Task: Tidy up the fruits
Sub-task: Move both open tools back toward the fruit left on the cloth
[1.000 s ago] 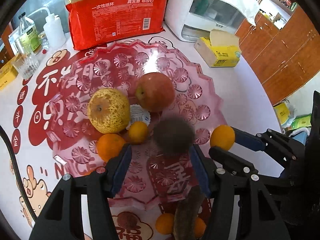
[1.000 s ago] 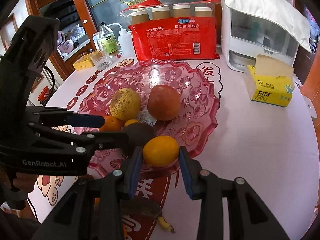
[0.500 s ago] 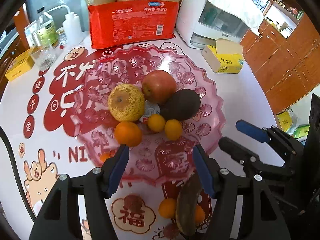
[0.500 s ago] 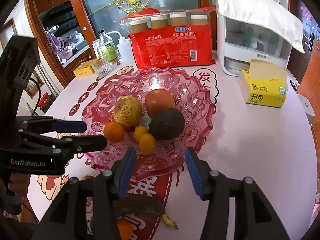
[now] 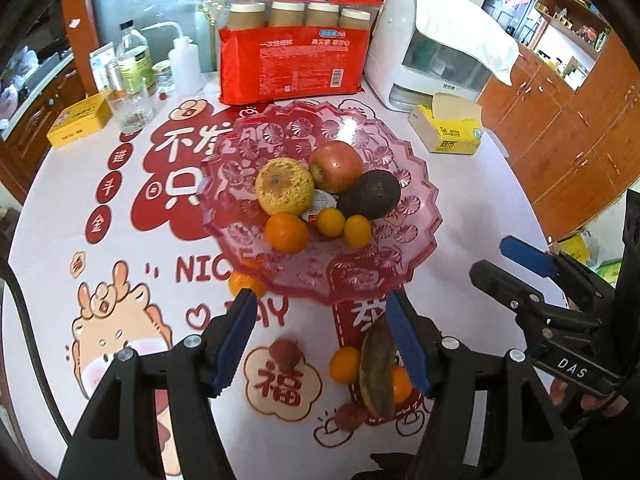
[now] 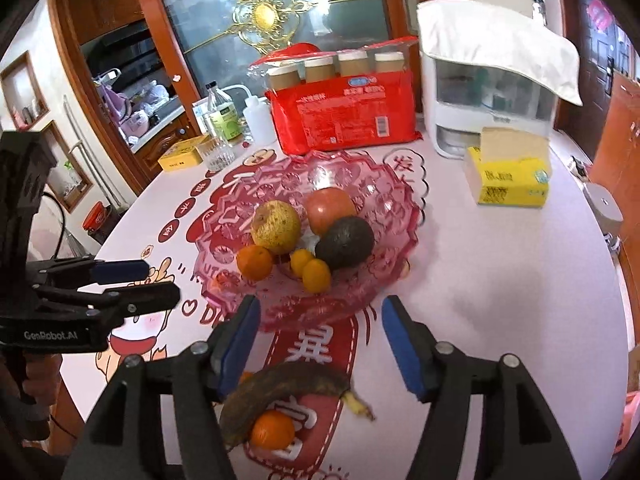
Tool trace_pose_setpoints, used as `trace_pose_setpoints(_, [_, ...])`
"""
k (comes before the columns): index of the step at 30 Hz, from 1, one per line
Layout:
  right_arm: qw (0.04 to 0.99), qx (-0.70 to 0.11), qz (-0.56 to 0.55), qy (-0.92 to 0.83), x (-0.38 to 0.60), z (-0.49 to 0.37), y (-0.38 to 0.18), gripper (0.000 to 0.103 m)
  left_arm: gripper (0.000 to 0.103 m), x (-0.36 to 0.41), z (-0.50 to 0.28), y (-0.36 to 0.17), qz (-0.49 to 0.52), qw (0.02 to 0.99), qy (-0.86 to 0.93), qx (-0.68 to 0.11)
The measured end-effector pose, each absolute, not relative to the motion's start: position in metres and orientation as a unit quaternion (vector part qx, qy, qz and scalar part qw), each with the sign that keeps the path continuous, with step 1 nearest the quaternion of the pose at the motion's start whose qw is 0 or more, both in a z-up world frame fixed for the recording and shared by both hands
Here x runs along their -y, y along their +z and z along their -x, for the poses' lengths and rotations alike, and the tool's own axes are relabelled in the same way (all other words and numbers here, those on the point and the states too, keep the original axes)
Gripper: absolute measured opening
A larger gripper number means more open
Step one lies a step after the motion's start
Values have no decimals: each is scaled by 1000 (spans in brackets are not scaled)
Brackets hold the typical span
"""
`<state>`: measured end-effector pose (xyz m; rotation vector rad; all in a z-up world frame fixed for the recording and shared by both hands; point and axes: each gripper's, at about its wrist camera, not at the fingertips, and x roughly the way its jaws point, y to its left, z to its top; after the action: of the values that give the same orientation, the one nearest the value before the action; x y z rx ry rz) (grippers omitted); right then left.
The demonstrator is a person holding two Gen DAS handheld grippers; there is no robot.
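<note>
Nothing is held by the left gripper (image 5: 318,336), set half open, or the right gripper (image 6: 316,338), whose jaws are opening, while an avocado (image 6: 345,242) and a small orange (image 6: 316,276) are seen in the pink bowl (image 6: 394,204).

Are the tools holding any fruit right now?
No. The left tool is open and empty. The right tool has jaws opening with nothing between them. The fruit sits in the pink bowl or on the table.

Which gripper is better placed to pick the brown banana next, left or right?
Probably the right gripper: its jaws are opening with nothing between them, and the banana lies just below them. The left gripper is empty too.
</note>
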<state>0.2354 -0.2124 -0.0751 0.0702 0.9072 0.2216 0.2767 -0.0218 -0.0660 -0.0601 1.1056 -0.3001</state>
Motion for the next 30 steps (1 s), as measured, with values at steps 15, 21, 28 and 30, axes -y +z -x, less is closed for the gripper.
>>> trace_pose_setpoints(15, [873, -470, -88, 99, 223, -191, -84, 68, 68, -1, -214, -85, 49, 834, -119, -537])
trace_pose_setpoints(21, [861, -489, -101, 103, 224, -184, -95, 68, 68, 2, -196, -107, 50, 823, -112, -555])
trace_pose_setpoints(28, [833, -522, -143, 116, 228, -190, -117, 68, 68, 13, -182, -136, 47, 806, -112, -579])
trace_pose_setpoints(30, [828, -528, -144, 122, 226, -190, -122, 68, 68, 16, -181, -144, 50, 803, -111, -584])
